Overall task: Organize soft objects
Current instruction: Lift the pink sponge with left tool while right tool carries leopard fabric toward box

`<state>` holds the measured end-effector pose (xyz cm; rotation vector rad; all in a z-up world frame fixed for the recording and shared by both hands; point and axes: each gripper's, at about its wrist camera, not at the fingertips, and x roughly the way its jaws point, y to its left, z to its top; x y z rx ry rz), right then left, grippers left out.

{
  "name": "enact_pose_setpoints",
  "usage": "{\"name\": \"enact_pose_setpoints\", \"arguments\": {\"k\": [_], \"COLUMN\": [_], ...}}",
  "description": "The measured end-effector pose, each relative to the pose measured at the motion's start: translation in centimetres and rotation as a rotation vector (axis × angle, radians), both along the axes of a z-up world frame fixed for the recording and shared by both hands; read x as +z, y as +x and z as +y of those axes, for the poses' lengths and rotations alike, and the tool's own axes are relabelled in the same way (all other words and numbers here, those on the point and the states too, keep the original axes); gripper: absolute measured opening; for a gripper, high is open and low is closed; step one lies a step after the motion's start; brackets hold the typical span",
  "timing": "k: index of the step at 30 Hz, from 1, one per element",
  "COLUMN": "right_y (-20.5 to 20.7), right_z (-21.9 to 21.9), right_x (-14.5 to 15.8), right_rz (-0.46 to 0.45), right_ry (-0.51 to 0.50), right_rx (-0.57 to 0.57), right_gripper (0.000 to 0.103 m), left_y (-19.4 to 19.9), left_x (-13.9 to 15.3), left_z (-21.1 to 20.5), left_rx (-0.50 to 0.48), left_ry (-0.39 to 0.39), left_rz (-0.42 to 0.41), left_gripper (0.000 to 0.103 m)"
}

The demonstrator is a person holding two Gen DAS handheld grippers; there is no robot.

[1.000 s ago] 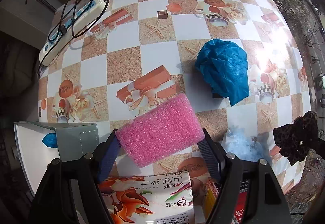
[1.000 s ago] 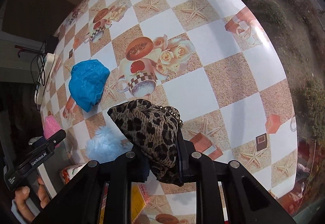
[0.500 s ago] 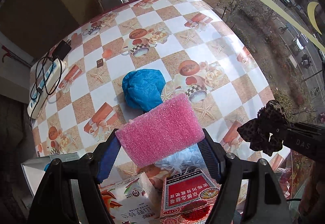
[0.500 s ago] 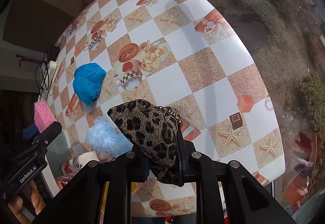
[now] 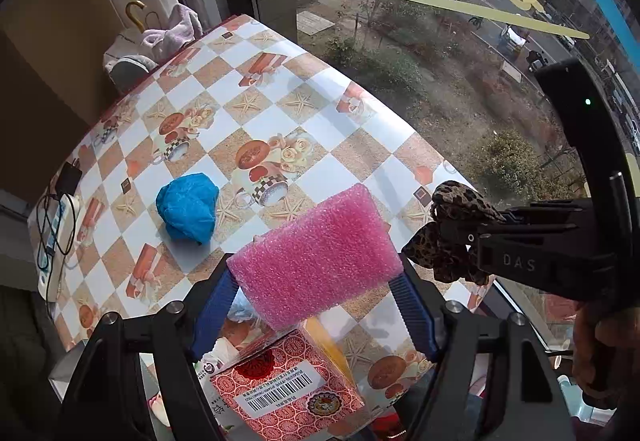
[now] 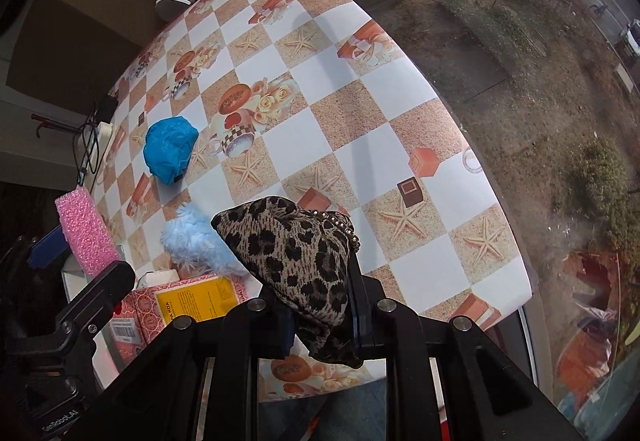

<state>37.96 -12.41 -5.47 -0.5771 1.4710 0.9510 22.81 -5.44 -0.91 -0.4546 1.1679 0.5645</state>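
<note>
My left claw [image 5: 316, 277] is clamped across a pink foam block [image 5: 316, 255], its blue pads pressing the two short ends, so the block's long axis runs across the claw, tilted up to the right in the left wrist view. My right claw [image 6: 320, 305] is pinched tight on a leopard-print fabric piece [image 6: 296, 253], which bunches above the fingers, with a short row of metal studs along one edge.

Both claws hang above the tabletop [image 6: 360, 121], so what matters next is where these go. Two soft things lie below: a crumpled blue bundle [image 5: 188, 207] at middle left of the left view, and a fluffy pale-blue tuft [image 6: 192, 241] just left of the leopard fabric in the right view. I judge the left claw nearer both. The foam is coarse, porous and rectangular; the bundle looks thin and crinkly. Printed cartons [image 5: 280, 385] crowd the bottom of the frame, under the foam.
</note>
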Motion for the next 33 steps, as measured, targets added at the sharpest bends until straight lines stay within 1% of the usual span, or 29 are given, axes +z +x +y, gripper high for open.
{"name": "enact_pose_setpoints", "arguments": {"k": [5, 8, 12, 16, 19, 23, 28, 33], "right_y": [-0.7, -1.4, -2.6, -4.2, -5.6, -7.6, -10.6, -14.0], "right_z": [-2.3, -3.7, -5.1, -6.1, -6.6, -7.1, -7.4, -7.0], "right_x": [0.7, 0.7, 0.5, 0.5, 0.5, 0.3, -0.1, -0.3], "right_rz": [-0.009, -0.009, 0.0, 0.002, 0.004, 0.013, 0.032, 0.053], "right_ry": [-0.005, -0.014, -0.026, -0.032, -0.035, -0.04, -0.05, -0.057], "right_rx": [-0.008, -0.013, -0.02, -0.01, 0.007, 0.037, 0.101, 0.198], "right_gripper": [0.021, 0.021, 0.021, 0.021, 0.021, 0.021, 0.021, 0.021], "left_y": [-0.3, -0.7, -1.7, -3.6, -5.5, -8.2, -11.5, -14.5], "left_x": [1.1, 1.5, 1.5, 1.9, 2.2, 2.4, 2.5, 2.3], "left_z": [-3.1, -4.9, -6.7, -8.0, -8.5, -8.7, -8.3, -7.5], "left_rx": [-0.099, -0.15, -0.204, -0.234, -0.236, -0.214, -0.162, -0.091], "left_ry": [0.034, 0.03, 0.02, 0.026, 0.031, 0.037, 0.036, 0.041], "left_rz": [-0.018, -0.029, -0.031, -0.043, -0.047, -0.046, -0.04, -0.024], "left_gripper": [0.078, 0.078, 0.078, 0.078, 0.078, 0.078, 0.078, 0.078]}}
